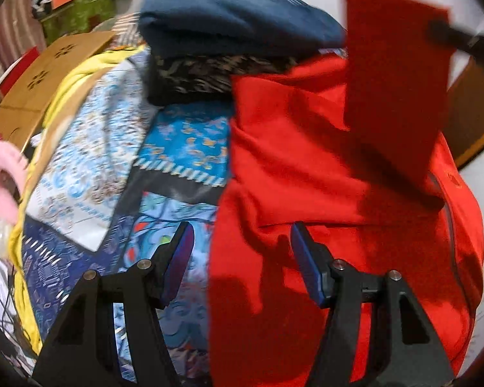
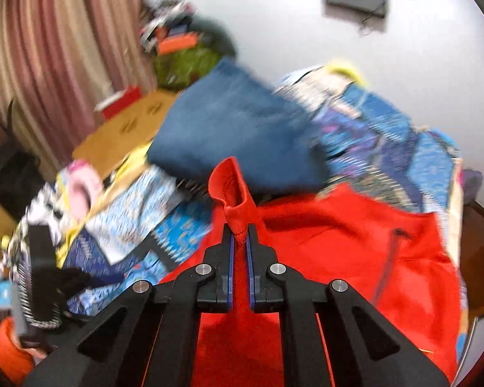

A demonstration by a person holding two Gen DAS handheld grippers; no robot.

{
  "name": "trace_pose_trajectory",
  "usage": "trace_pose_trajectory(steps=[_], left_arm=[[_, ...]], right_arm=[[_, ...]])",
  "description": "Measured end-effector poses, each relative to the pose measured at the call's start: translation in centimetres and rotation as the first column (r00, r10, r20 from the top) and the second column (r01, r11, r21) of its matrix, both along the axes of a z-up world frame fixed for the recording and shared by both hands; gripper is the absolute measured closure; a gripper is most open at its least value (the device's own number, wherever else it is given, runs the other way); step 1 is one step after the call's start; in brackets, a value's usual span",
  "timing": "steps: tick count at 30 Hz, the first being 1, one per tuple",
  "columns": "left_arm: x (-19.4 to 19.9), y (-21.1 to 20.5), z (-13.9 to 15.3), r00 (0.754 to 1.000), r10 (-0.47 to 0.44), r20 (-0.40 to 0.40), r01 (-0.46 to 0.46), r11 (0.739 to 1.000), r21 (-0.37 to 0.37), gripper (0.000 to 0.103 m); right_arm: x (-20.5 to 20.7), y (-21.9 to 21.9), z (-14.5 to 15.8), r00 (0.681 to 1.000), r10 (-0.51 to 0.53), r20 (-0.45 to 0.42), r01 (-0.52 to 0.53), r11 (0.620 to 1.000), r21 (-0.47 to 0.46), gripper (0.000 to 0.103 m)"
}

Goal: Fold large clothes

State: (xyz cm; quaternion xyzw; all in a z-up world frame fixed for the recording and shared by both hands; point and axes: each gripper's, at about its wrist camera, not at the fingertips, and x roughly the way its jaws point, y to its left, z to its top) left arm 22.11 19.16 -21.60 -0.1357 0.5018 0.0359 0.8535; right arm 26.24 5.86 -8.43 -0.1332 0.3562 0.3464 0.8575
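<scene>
A large red garment (image 1: 306, 161) lies spread on a blue patterned bedsheet (image 1: 184, 148). My left gripper (image 1: 242, 229) hangs open just above the garment's left edge; one finger is over the sheet, the other over red cloth, and nothing is between the pads. My right gripper (image 2: 240, 230) is shut on the red sleeve, whose ribbed cuff (image 2: 229, 183) sticks up past the fingertips. In the left wrist view that lifted sleeve (image 1: 397, 74) hangs as a flat red strip at the upper right, above the garment's body (image 2: 338, 242).
A folded dark-blue garment (image 1: 235, 19) rests on a dark patterned one (image 1: 209, 77) at the back of the bed. A cardboard box (image 1: 48, 74), a yellow cloth and a pink fluffy item (image 1: 3, 177) lie to the left. A striped curtain (image 2: 48, 48) hangs behind.
</scene>
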Motion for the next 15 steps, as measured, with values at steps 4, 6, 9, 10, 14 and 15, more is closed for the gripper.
trace_pose_trajectory(steps=[4, 6, 9, 10, 14, 15], left_arm=[[1.2, -1.5, -1.2, 0.999, -0.041, -0.031, 0.042, 0.998, 0.043, 0.042], [1.8, -2.0, -1.8, 0.998, -0.041, -0.050, 0.045, 0.996, 0.071, 0.042], [2.4, -1.9, -2.7, 0.997, -0.011, -0.079, 0.016, 0.998, 0.060, 0.042], [2.6, -1.7, -2.9, 0.997, 0.002, -0.083, 0.003, 0.998, 0.056, 0.042], [2.9, -0.3, -3.0, 0.994, 0.085, -0.067, -0.080, 0.994, 0.075, 0.042], [2.8, 0.1, -2.8, 0.992, 0.108, -0.057, -0.103, 0.991, 0.080, 0.042]], right_arm=[[0.3, -5.1, 3.4, 0.992, -0.106, 0.074, 0.101, 0.992, 0.076, 0.098], [0.4, -7.7, 4.7, 0.981, -0.162, 0.107, 0.150, 0.982, 0.111, 0.098], [0.3, -11.2, 6.0, 0.959, -0.242, 0.147, 0.221, 0.964, 0.147, 0.098], [0.3, -12.3, 6.2, 0.949, -0.271, 0.160, 0.247, 0.957, 0.153, 0.098], [0.3, -16.5, 5.9, 0.913, -0.374, 0.161, 0.348, 0.922, 0.168, 0.098], [0.5, -17.8, 5.2, 0.902, -0.407, 0.145, 0.383, 0.908, 0.168, 0.098]])
